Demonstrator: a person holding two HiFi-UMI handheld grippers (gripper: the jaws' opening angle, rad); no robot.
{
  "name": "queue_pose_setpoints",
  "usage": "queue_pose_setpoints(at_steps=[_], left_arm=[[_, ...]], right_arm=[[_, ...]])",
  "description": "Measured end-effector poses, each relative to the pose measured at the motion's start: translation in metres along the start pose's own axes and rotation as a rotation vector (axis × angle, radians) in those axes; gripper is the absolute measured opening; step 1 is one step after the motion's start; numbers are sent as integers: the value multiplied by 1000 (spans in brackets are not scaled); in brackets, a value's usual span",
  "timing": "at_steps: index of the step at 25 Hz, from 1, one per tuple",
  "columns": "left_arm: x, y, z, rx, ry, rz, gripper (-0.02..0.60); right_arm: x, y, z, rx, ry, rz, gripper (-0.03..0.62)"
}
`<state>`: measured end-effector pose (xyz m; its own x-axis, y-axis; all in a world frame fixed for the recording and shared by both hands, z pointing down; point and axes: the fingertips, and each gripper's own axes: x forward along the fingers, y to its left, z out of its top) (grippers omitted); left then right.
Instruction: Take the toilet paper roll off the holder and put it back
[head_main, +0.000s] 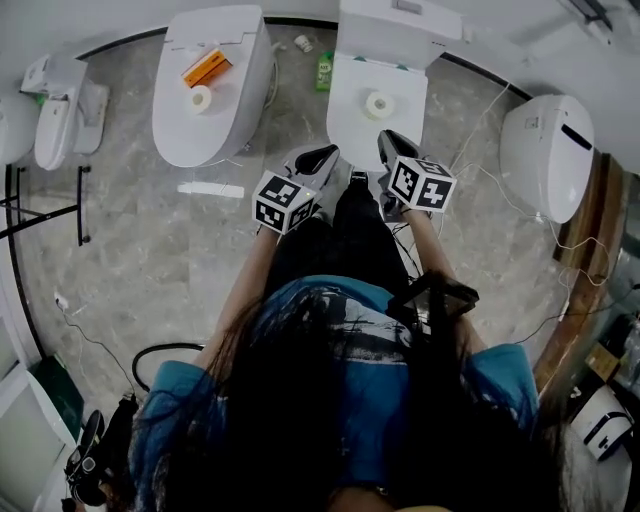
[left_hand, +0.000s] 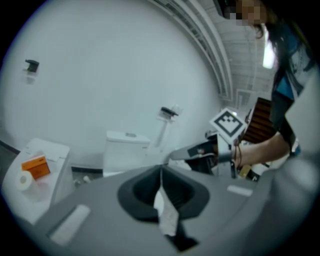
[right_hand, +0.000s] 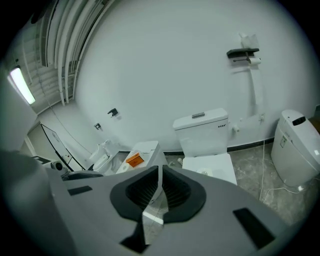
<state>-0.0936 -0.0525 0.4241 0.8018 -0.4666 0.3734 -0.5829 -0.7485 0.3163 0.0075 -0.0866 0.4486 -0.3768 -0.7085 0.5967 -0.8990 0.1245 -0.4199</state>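
White and square-lidded, the middle ceramic toilet carries 1 white toilet paper roll on its closed lid in the head view. A 2nd white roll lies on the rounded left toilet, just beside an orange box. The left gripper and the right gripper hang side by side near the middle toilet's front edge, above the grey marble floor.

In the left gripper view, the dark pads meet in 1 line, clenched. I cannot tell whether the pale patch in the slit below them is paper or floor.

In the right gripper view, the pads are likewise clenched on nothing, with floor showing through the slit. High on the wall sits a black holder with a small white roll at its right end, well apart from both grippers.
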Motion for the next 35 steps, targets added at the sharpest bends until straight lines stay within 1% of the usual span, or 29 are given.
queue_pose_setpoints(at_steps=[4,11,14,20,24,28,31,35], left_arm=[[-30,-15,-3,28,-24,-25,0],[-74,-40,-20,4,-41,-51,0],[-79,-57,-27,-2,-40,-70,0],[-82,-100,-32,24,-42,-98,0],[-85,-123,-36,17,-53,-80,0],[-92,-156,-48,-21,-87,-37,0],[-97,-197,-64,-43,-113,-8,0],[-104,-257,-86,-39,-124,29,0]], right_arm=[[-30,23,-18,1,-43,-15,29],[-86,45,-62,49,-74,-41,19],[-111,46,-79,42,-78,-55,18],[-152,39,-105,43,-74,-64,18],[-176,37,-120,21,-61,-46,18],[-211,33,-148,-30,-40,-15,18],[-244,27,-177,-62,-27,19,19],[-287,16,-212,-87,-9,63,18]])
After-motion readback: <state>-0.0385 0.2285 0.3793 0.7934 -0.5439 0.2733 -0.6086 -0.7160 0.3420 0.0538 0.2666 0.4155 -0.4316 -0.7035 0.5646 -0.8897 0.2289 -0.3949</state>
